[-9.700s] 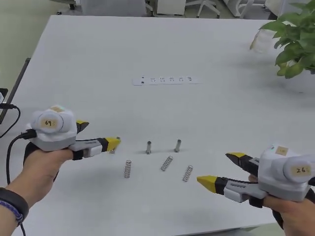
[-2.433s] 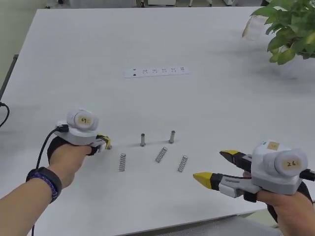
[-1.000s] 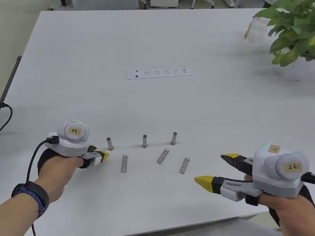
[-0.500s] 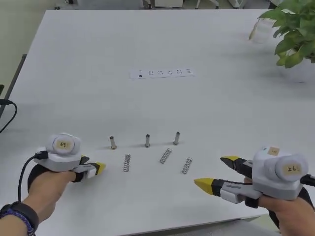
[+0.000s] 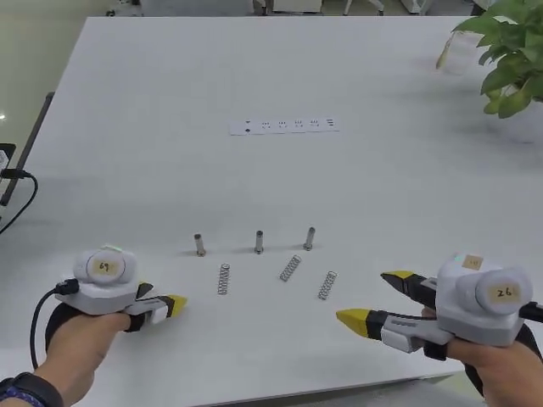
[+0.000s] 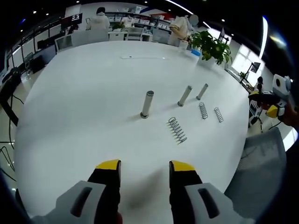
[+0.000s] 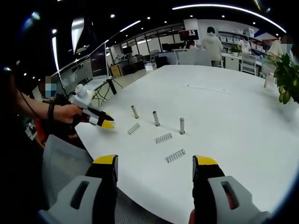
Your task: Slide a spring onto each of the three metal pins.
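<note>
Jaws apart and empty on my left gripper (image 6: 145, 165) and right gripper (image 5: 372, 297) alike, the left sits nearer the leftmost spring (image 6: 177, 129), just ahead-right, axis toward the pins (image 6: 147, 103)

pins (image 5: 259, 242) upright, springs (image 5: 290, 268) flat, table (image 5: 254, 68) open

My white tabletop (image 5: 153, 93) bears three upright pins in a row: left pin (image 5: 199, 245), middle pin (image 5: 259, 242), right pin (image 5: 310, 238). Just before them lie the left spring (image 5: 223, 279), middle spring (image 5: 290, 268) and right spring (image 5: 327, 285); a power strip (image 5: 284, 126) lies well beyond.
</note>
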Demonstrator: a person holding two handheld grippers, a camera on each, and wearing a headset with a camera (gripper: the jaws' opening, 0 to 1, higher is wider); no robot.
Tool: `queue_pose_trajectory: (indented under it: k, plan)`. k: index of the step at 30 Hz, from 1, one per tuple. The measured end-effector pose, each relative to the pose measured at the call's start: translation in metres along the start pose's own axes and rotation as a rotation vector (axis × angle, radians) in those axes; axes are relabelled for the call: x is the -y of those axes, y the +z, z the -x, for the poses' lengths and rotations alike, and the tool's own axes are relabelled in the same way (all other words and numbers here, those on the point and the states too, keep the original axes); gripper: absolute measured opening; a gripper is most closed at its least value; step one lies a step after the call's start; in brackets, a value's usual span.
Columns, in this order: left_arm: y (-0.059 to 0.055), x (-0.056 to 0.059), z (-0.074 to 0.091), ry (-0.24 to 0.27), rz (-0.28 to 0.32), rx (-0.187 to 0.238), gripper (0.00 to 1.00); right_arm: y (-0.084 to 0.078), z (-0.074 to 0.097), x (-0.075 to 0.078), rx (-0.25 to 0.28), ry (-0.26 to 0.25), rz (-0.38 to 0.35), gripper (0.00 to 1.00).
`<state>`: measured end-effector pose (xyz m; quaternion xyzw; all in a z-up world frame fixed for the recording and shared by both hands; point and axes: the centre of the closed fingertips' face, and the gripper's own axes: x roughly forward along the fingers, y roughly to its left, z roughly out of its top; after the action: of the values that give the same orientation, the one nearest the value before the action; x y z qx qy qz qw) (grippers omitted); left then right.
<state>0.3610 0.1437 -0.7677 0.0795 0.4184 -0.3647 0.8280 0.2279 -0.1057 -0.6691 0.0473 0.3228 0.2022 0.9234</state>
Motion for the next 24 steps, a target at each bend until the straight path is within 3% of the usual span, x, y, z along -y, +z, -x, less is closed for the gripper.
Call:
queue_pose_trajectory:
  k: [12,20,24]
  plan:
    - [0.009,0.011,-0.002,-0.019,-0.014,0.036,0.37,-0.001,0.000,0.000,-0.002,0.002,0.001,0.63]
    - [0.021,0.029,-0.009,-0.073,-0.050,0.083,0.41,-0.002,-0.001,0.000,-0.004,0.003,0.001,0.63]
    - [0.020,0.034,-0.013,-0.079,-0.054,0.082,0.40,-0.002,-0.001,-0.001,-0.003,0.003,0.001,0.63]
